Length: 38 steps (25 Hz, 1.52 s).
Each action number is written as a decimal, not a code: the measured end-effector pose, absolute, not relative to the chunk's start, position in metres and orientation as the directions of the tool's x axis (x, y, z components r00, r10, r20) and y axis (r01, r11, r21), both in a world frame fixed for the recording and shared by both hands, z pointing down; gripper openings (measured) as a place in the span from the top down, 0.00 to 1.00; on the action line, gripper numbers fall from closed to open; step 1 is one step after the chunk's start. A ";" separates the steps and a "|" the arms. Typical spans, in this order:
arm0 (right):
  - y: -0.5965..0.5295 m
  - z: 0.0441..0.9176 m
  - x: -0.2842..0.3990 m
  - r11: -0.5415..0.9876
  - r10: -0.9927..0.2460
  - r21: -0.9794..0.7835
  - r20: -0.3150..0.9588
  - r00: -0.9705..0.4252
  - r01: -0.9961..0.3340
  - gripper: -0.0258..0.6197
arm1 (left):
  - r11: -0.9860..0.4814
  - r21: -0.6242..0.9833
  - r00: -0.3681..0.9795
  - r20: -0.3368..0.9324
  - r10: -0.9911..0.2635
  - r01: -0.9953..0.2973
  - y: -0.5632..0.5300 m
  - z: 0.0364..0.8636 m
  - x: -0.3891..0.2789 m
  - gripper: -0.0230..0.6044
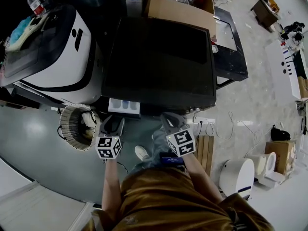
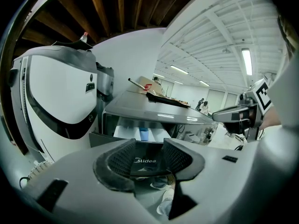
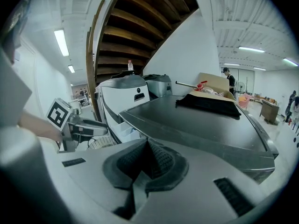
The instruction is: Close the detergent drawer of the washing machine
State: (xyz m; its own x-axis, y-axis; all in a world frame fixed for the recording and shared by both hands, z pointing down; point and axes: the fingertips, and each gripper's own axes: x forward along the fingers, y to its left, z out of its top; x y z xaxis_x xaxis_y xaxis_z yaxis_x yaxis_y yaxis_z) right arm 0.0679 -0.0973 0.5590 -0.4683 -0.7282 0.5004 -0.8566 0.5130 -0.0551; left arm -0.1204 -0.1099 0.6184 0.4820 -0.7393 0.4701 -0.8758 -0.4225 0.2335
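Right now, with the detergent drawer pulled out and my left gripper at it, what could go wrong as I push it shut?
The detergent drawer sticks out of the washing machine, and the left gripper faces its front panel with fingers apart; an off-centre push might skew and jam it. The right gripper, shut and empty, hangs near the machine's front edge and could knock it.

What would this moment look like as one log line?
detergent drawer: open | left hand-held gripper: open, facing it | right hand-held gripper: shut, empty
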 end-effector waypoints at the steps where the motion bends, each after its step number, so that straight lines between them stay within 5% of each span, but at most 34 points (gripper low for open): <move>1: -0.098 0.559 0.069 0.509 -0.731 -0.054 0.500 -0.465 -0.859 0.94 | -0.423 0.233 0.482 0.470 -0.739 -0.876 -0.111 0.619 -0.120 0.66; 38: -0.113 0.559 0.094 0.475 -0.740 -0.054 0.515 -0.432 -0.878 0.94 | -0.398 0.223 0.456 0.469 -0.756 -0.890 -0.150 0.617 -0.113 0.66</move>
State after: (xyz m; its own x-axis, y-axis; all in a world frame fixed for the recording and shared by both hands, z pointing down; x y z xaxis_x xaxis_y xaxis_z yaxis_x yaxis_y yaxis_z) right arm 0.0942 -0.1133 0.5593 -0.4323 -0.7402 0.5151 -0.8782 0.4753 -0.0539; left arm -0.1134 -0.1500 0.6175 0.4560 -0.7561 0.4695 -0.8898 -0.3983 0.2229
